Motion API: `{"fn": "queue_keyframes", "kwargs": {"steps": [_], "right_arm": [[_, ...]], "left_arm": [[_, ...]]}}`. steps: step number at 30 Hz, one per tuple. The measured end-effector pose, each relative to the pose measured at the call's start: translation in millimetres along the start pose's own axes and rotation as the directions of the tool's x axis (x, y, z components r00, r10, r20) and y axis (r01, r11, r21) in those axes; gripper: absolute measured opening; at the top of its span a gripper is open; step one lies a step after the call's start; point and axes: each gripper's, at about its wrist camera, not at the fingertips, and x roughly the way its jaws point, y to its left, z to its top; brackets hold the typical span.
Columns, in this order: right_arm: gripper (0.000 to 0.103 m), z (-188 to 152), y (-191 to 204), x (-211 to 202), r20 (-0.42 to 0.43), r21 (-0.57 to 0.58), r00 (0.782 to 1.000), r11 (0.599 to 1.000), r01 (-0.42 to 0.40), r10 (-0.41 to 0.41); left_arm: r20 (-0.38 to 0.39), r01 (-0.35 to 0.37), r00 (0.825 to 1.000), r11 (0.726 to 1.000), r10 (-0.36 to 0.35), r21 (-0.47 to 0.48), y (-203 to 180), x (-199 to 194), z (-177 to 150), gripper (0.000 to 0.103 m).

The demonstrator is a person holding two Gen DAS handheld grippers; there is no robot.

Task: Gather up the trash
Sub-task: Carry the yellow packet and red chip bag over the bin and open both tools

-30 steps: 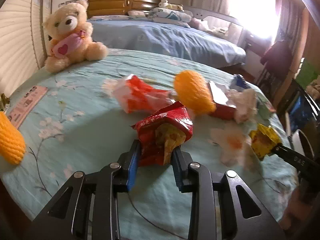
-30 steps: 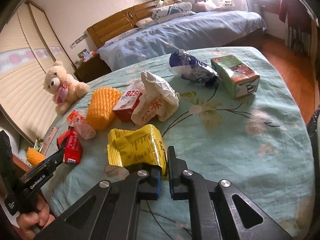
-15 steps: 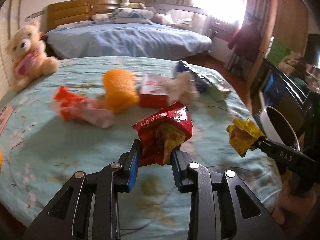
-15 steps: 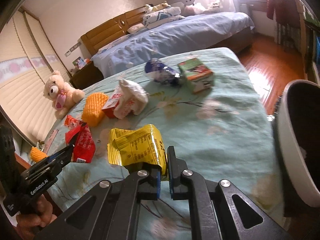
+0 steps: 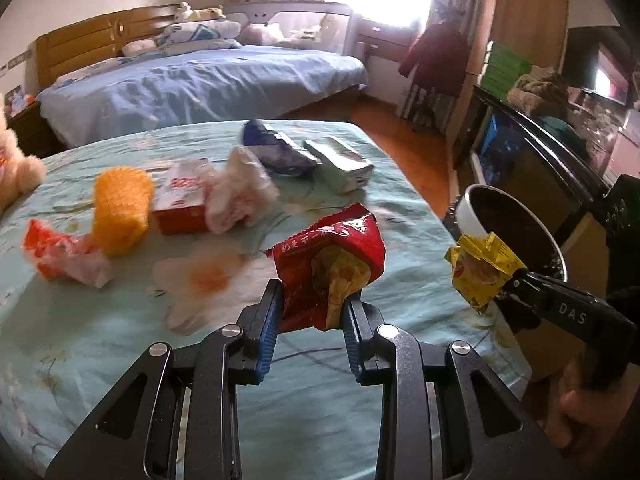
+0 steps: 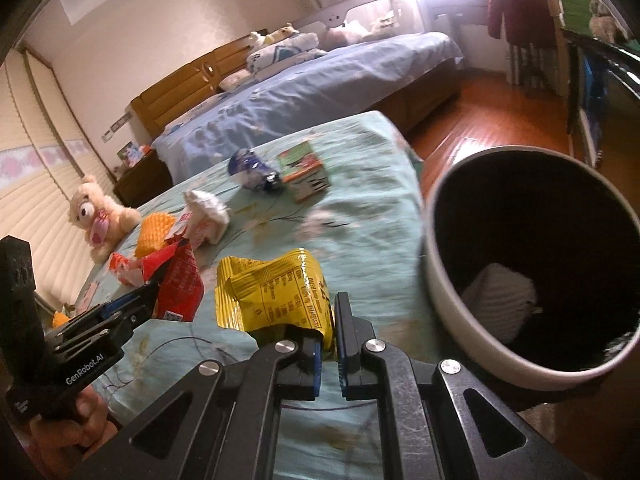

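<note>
White bin at 3 o'clock holding pale crumpled trash, right hand-held gripper clamping yellow wrapper, left hand-held gripper, marked GenRobot.AI, pinching red wrapper

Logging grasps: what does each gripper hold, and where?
Left gripper pinches the red wrapper by its lower end; right gripper pinches the yellow wrapper at its bottom edge.

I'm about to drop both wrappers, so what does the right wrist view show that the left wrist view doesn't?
Only the right wrist view looks into the round white-rimmed bin, where a pale crumpled item lies at the bottom, and shows the whole cream teddy bear.

Only the left wrist view shows the right hand on its handle.

Both show the red snack wrapper in the left gripper and the yellow snack wrapper in the right gripper.
</note>
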Motion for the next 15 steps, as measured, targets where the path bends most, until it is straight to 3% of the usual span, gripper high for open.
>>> {"fn": "queue_keyframes", "kwargs": {"steps": [15], "right_arm": [[0.005, 3.9, -38.1, -27.3, 0.04, 0.05, 0.997, 0.997, 0.061, -0.063]], "left_arm": [[-0.003, 0.074, 0.997, 0.995, -0.074, 0.068, -47.6, 7.3, 13.7, 0.028]]}}
